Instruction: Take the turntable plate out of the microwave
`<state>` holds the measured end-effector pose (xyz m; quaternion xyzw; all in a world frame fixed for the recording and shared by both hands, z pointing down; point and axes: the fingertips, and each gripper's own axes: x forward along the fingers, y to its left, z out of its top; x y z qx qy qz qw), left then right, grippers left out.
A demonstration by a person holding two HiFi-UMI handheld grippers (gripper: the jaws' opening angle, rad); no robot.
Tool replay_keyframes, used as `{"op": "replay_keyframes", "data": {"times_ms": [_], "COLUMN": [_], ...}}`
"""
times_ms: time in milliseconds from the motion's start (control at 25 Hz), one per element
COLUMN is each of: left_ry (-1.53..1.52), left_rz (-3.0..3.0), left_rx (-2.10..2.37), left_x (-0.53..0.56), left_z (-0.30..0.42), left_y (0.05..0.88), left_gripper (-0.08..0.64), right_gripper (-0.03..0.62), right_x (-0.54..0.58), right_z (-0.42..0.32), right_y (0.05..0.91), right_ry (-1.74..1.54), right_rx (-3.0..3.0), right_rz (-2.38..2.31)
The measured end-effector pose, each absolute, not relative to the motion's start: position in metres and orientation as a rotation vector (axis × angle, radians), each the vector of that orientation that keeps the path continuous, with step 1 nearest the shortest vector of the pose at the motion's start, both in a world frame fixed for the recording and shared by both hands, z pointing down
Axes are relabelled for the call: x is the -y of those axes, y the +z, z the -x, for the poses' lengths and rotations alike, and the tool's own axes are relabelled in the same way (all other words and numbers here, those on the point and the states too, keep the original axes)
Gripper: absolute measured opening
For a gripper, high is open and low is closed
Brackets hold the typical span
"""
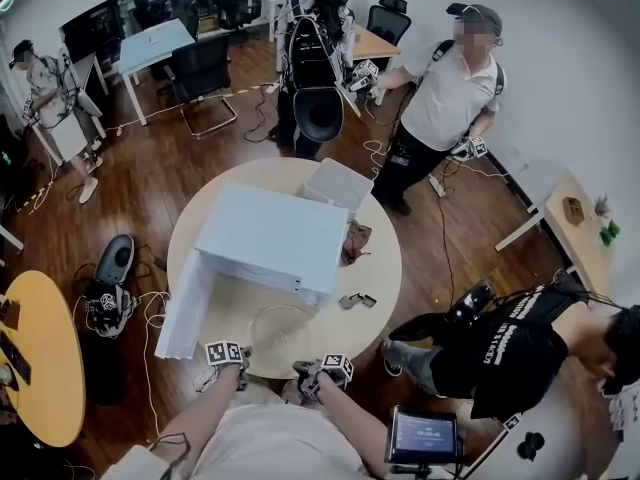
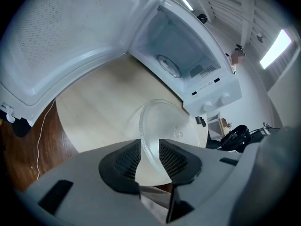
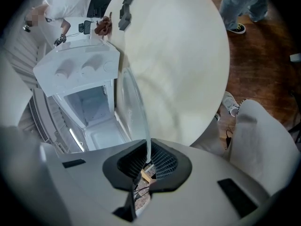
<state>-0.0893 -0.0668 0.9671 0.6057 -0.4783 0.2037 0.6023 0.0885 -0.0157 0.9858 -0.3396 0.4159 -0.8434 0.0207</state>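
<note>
Your left hand-held gripper [image 1: 228, 360] [image 2: 150, 149] is clamped on the near rim of the clear glass turntable plate [image 1: 283, 330] [image 2: 170, 128]. The rim runs straight through the narrow gap between the two black ribbed pads. Your right hand-held gripper [image 1: 322, 373] [image 3: 148, 157] is clamped on the same plate [image 3: 133, 105] further round the rim, with its pads nearly together on the thin glass edge.

The plate is out of the microwave [image 1: 272, 236], held between your two hand-held grippers in front of the open cavity [image 2: 183, 55] and over the near part of the round pale surface [image 1: 385, 268]. In the left gripper view it is tilted, and in the right gripper view you see it almost edge-on. Whether its far edge touches the surface cannot be told.

The microwave door [image 1: 185, 308] [image 2: 70, 41] is swung wide open to your left. Inside the cavity, the roller ring [image 2: 168, 66] lies on the floor of the oven.

Behind the microwave a white box [image 1: 338, 183] sits on the surface, with a brown object [image 1: 355, 240] just beside the microwave's right side. A few small dark pieces [image 1: 357, 301] lie near the surface's right edge, well apart from the plate.
</note>
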Motion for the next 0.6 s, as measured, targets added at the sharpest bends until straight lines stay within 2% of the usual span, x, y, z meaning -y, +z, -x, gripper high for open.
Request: {"op": "replay_keyframes", "data": {"times_ms": [600], "left_ry": [0.369], "left_rz": [-1.426], "left_rx": [1.154], "left_x": [0.073], "left_z": [0.101], "left_y": [0.932], "left_gripper": [0.107], "right_gripper": [0.031], "right_x": [0.014], "right_z": [-0.095], "right_y": [1.011], "right_ry": [-2.635], "right_rx": [-1.322], "right_rz": [1.105]}}
